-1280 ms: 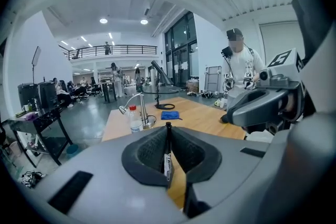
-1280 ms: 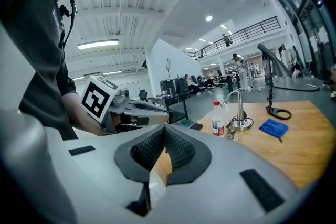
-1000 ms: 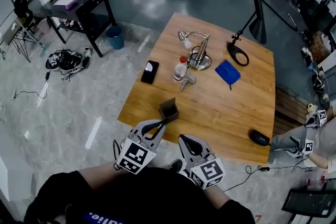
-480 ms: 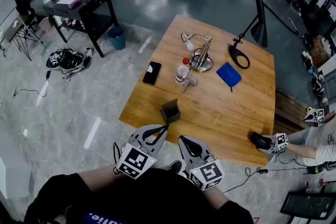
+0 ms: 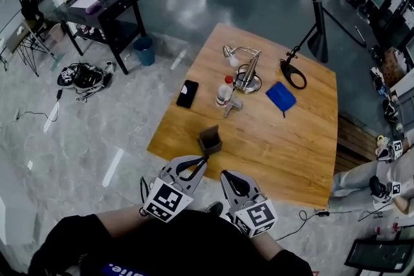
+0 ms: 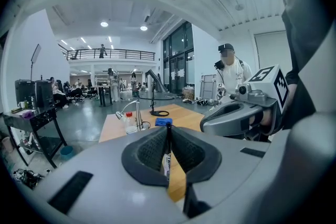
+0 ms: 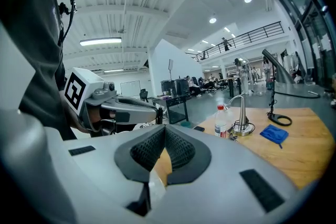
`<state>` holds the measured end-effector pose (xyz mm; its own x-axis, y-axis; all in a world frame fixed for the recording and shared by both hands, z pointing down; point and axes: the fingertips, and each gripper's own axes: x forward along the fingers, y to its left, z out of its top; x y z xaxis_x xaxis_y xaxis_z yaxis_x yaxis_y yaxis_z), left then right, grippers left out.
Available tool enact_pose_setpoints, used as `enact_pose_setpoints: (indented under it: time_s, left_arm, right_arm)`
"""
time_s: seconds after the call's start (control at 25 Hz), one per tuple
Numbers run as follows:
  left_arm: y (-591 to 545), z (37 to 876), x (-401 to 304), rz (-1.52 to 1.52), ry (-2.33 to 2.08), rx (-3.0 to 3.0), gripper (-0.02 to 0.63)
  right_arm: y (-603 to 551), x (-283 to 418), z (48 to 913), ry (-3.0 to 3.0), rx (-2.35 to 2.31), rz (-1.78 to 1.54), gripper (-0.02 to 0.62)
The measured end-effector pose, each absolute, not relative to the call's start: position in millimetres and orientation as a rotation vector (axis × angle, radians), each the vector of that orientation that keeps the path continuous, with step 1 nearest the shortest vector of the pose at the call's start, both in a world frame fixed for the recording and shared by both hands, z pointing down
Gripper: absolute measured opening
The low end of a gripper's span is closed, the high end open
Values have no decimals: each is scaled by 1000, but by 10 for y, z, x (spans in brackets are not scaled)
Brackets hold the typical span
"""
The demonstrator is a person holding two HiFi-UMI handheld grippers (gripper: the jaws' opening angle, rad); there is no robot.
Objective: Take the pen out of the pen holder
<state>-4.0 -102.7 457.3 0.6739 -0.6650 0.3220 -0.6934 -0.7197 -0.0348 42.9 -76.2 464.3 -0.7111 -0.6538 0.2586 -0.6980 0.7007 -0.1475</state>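
Left gripper (image 5: 196, 162) jaws clamped on pen (image 6: 166, 159), just off table's (image 5: 291, 152) near edge; pen tip right beside pen holder (image 5: 209, 139) at near-left corner, in or out unclear; right gripper (image 5: 227, 175) jaws pressed together, nothing between, beside the left.

The biggest change is at the table's (image 5: 291, 152) near right corner. The black mouse that lay there, with a second person's gripper (image 5: 393, 189) reaching onto it, is gone, and that gripper has pulled back off the right edge with something dark beside it. The left gripper (image 5: 202, 159), clamped on the pen (image 6: 167, 157), has eased slightly nearer the wearer, away from the pen holder (image 5: 209, 139).
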Motion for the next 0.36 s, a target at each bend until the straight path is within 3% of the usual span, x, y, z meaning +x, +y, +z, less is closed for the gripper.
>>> enact_pose_setpoints:
  time_s: [0.36]
  left_arm:
    - [-1069,4547,-15,484,-1128,2793,32]
  right_arm:
    - [-807,414,4586,-2729,1080,340,6]
